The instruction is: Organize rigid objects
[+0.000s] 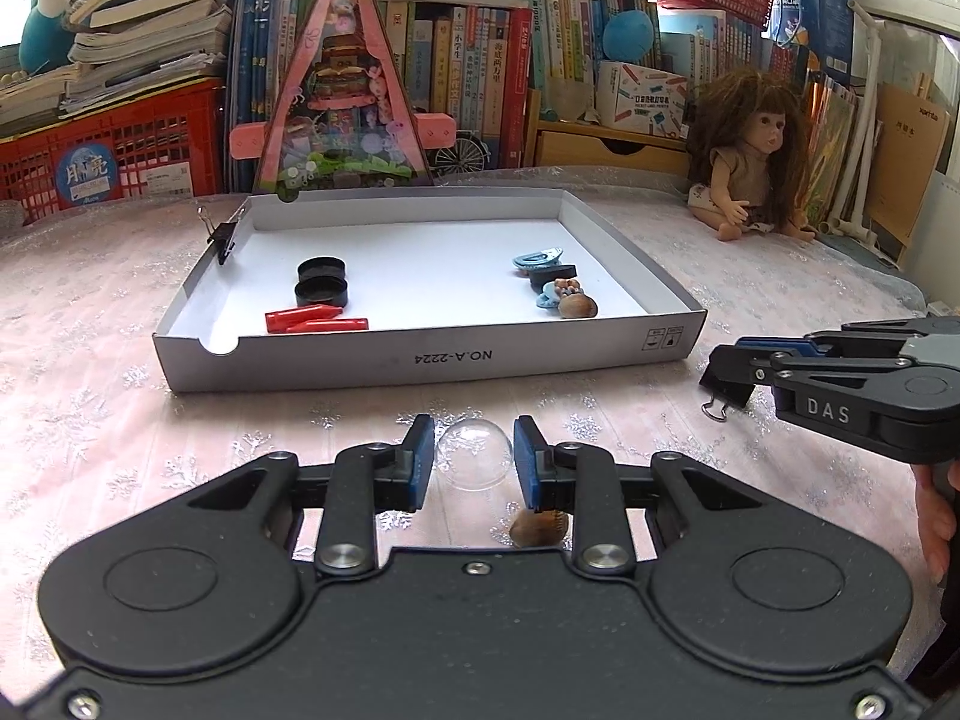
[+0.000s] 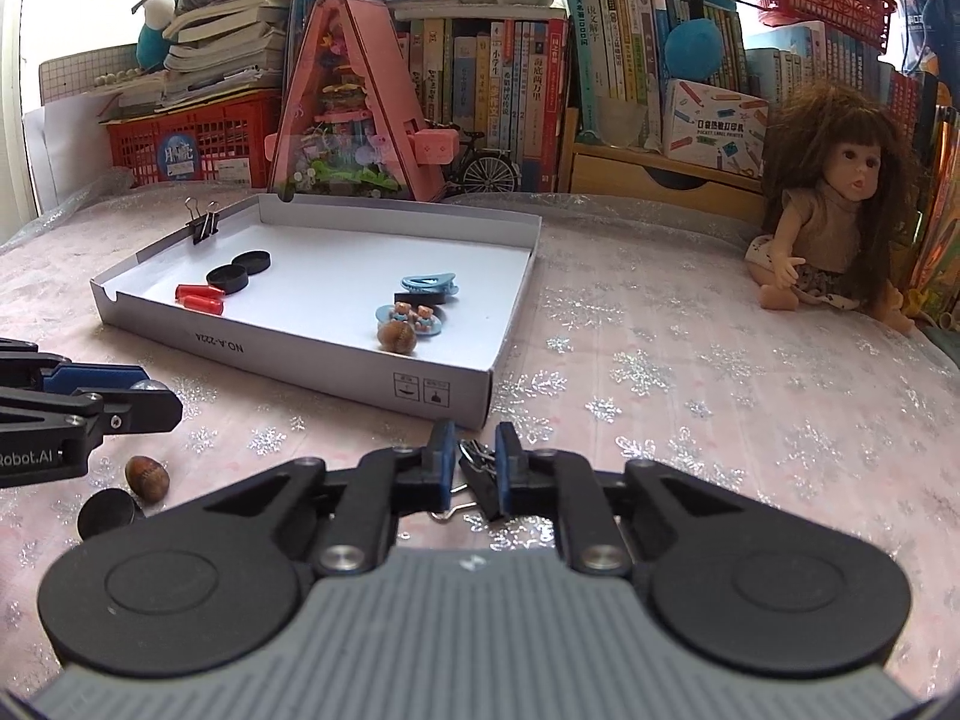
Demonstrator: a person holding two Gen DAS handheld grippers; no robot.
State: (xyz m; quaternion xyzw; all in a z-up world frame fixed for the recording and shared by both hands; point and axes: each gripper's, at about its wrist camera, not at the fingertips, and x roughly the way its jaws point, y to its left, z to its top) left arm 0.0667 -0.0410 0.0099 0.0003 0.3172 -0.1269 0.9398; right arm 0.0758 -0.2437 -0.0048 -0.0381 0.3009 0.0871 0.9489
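Note:
My left gripper (image 1: 474, 459) is shut on a clear plastic ball (image 1: 474, 455) just above the tablecloth; the right wrist view shows it at the left (image 2: 150, 399). My right gripper (image 2: 471, 471) is shut on a black binder clip (image 2: 480, 480), which sits tilted between the blue pads near the tray's front right corner. The left wrist view shows this gripper (image 1: 729, 375) with the clip (image 1: 723, 390) under its tips. The white cardboard tray (image 1: 420, 354) holds two black caps (image 1: 322, 282), two red tubes (image 1: 315, 320), blue hair clips (image 1: 538, 258) and a brown nut (image 1: 579, 306).
A loose brown nut (image 2: 147, 477) and a black cap (image 2: 107, 513) lie on the cloth near my left gripper. Another binder clip (image 2: 203, 222) grips the tray's left wall. A doll (image 2: 840, 210) sits at the back right. Books, red crates and a pink toy house line the back.

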